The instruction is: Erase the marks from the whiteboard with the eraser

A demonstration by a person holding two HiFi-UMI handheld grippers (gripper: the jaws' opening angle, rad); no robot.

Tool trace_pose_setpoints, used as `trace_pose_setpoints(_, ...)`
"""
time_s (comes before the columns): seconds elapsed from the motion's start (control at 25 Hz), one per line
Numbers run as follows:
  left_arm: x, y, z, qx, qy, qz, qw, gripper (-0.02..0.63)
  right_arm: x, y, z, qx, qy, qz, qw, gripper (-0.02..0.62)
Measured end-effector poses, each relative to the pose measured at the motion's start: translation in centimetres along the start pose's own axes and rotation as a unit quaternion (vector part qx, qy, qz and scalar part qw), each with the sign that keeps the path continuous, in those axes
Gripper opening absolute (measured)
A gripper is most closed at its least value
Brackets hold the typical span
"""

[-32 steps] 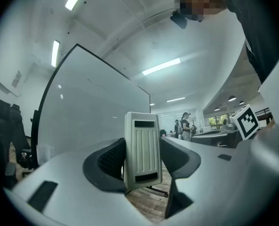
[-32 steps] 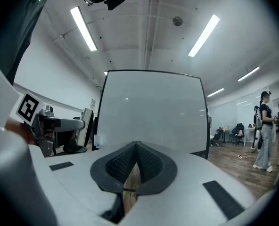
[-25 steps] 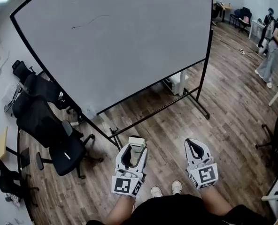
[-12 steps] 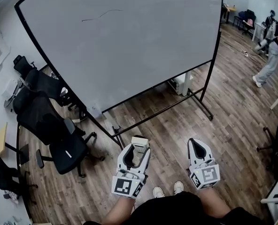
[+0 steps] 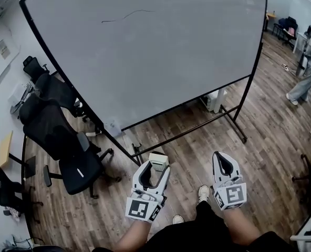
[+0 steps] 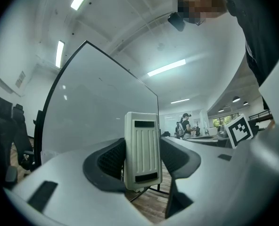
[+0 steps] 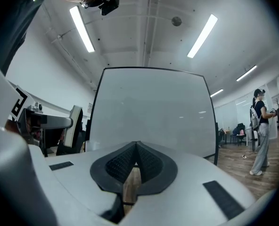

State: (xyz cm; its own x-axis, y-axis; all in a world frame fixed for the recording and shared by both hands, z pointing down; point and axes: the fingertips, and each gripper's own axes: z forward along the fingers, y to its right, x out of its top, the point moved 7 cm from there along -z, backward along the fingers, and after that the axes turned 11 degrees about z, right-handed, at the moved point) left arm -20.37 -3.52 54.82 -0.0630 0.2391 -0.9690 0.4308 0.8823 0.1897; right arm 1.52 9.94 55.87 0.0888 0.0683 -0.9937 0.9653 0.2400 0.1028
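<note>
A large whiteboard (image 5: 161, 51) on a black wheeled frame stands ahead of me, with a thin dark line mark (image 5: 126, 17) near its upper left. My left gripper (image 5: 156, 168) is shut on a pale ribbed eraser (image 5: 158, 161), which stands upright between the jaws in the left gripper view (image 6: 142, 149). My right gripper (image 5: 222, 160) is shut with nothing in it, its jaw tips touching in the right gripper view (image 7: 136, 145). Both grippers hang low near my waist, well short of the whiteboard (image 7: 149, 112).
Several black office chairs (image 5: 61, 135) crowd the left side beside the board's frame. The board's base bar and foot (image 5: 239, 133) run across the wooden floor ahead. A person (image 5: 308, 62) stands far right. A table edge (image 5: 308, 227) shows at lower right.
My view has shifted so the whiteboard sits further right and closer. Both grippers stay low in much the same pose, the eraser still held in the left one.
</note>
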Motion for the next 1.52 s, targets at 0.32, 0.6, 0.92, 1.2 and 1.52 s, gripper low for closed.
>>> trace_pose_setpoints(0.32, -0.7, -2.3, 7.3, 0.050, -0.014, 0.021, 0.9985, 0.245, -0.3, 4.5, 8.0, 0.056, -0.024, 0.013, 0.998, 0.018)
trace_pose_setpoints(0.6, 0.1, -2.8, 13.2, 0.113, -0.023, 0.054, 0.9919, 0.245, -0.3, 8.5, 13.9, 0.121, -0.030, 0.003, 0.992, 0.018)
trace_pose_setpoints(0.92, -0.6, -3.6, 17.8, 0.173, -0.049, 0.044, 0.9827, 0.245, 3.7, 10.5, 20.4, 0.207, -0.004, -0.047, 0.977, 0.018)
trace_pose_setpoints(1.2, 0.7, -6.5, 19.3, 0.210, -0.033, 0.046, 0.9760, 0.245, 5.5, 10.0, 24.2, 0.233, 0.017, -0.055, 0.971, 0.018)
trace_pose_setpoints(1.52, 5.9, -12.8, 21.0, 0.246, 0.017, 0.082, 0.9656, 0.245, 6.6, 7.7, 28.3, 0.236, 0.028, -0.059, 0.970, 0.018)
